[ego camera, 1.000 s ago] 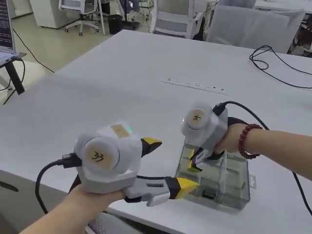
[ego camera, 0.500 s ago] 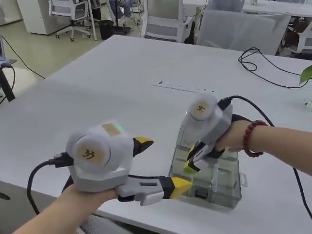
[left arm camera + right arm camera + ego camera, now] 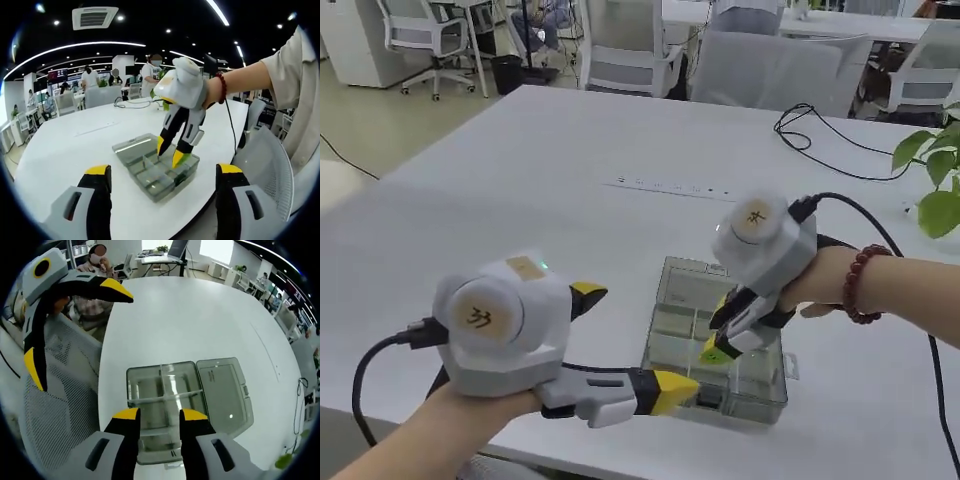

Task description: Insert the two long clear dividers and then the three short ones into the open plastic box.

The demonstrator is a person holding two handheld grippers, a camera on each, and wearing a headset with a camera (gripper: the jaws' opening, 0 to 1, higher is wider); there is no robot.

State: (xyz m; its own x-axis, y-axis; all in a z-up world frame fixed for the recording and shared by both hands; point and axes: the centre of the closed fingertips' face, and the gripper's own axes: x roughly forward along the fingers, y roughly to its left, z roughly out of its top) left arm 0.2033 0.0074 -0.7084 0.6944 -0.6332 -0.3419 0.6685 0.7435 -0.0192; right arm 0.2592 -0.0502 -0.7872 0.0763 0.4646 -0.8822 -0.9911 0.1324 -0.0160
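The open clear plastic box (image 3: 672, 372) lies near the table's front edge, its lid (image 3: 688, 284) folded flat on the far side. Clear dividers (image 3: 165, 397) stand crossed inside it. My right gripper (image 3: 722, 328) hovers tips-down just over the box's middle, jaws a little apart with nothing visible between them. The left gripper view shows the right gripper (image 3: 168, 151) above the box (image 3: 159, 192); in its own view the right gripper (image 3: 160, 414) looks down into the box (image 3: 131, 371). My left gripper (image 3: 630, 340) stands wide open and empty at the box's left.
A thin white strip (image 3: 670, 187) lies mid-table and a black cable (image 3: 820, 140) curls at the far right. A green plant (image 3: 932, 180) leans in at the right edge. Office chairs (image 3: 760, 60) line the far side. The box sits close to the near table edge.
The head camera has swung, shifting the whole scene left. Relative to the box, my right gripper has moved from its far-left corner to over the middle. The left gripper stays open beside it.
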